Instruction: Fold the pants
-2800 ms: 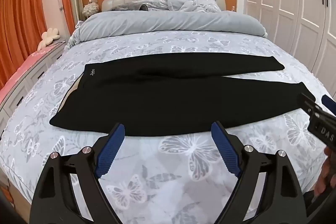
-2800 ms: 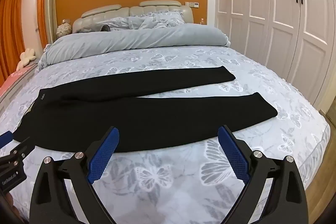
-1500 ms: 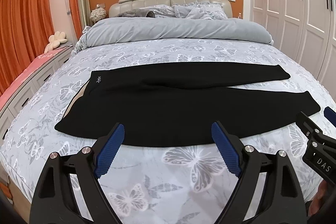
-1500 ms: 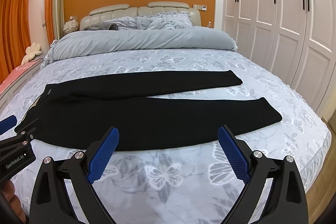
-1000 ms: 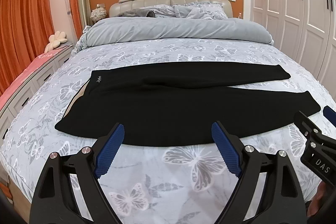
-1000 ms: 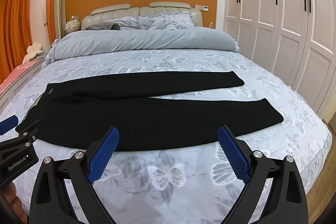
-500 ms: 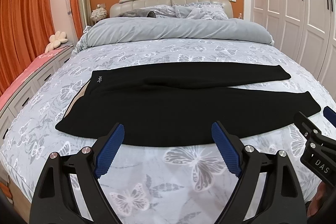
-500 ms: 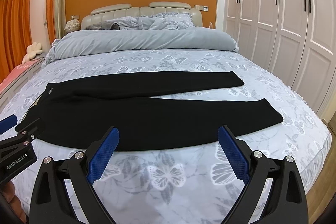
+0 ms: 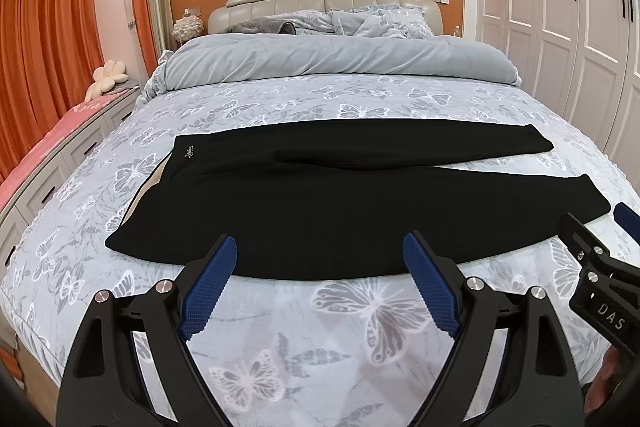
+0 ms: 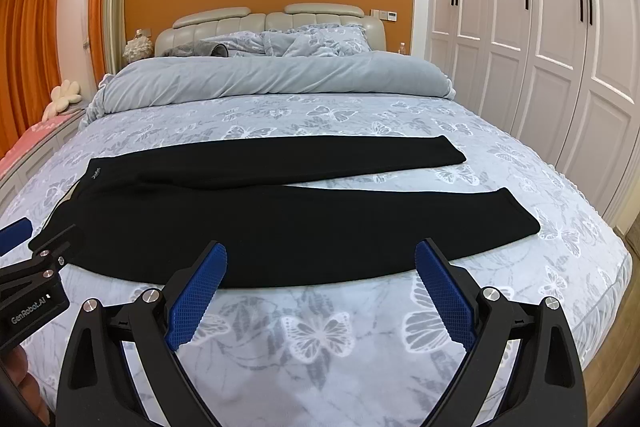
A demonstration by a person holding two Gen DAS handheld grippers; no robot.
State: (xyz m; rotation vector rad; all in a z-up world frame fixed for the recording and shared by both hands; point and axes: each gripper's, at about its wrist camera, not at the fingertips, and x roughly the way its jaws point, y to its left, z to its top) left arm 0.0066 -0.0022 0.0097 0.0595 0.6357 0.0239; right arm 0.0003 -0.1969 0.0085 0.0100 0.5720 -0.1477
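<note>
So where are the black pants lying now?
In both views the black pants lie flat across the bed, waistband to the left, legs to the right, below the grey duvet.

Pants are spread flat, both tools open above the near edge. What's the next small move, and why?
Probably lower the right tool onto the near leg's cuff, since the black pants lie unfolded with legs splayed apart, and neither it nor the left tool grips fabric yet.

Two wrist cams at bed's (image 9: 360, 99) foot, angled down toward headboard (image 10: 272, 23), both showing black pants (image 9: 320, 203).
</note>
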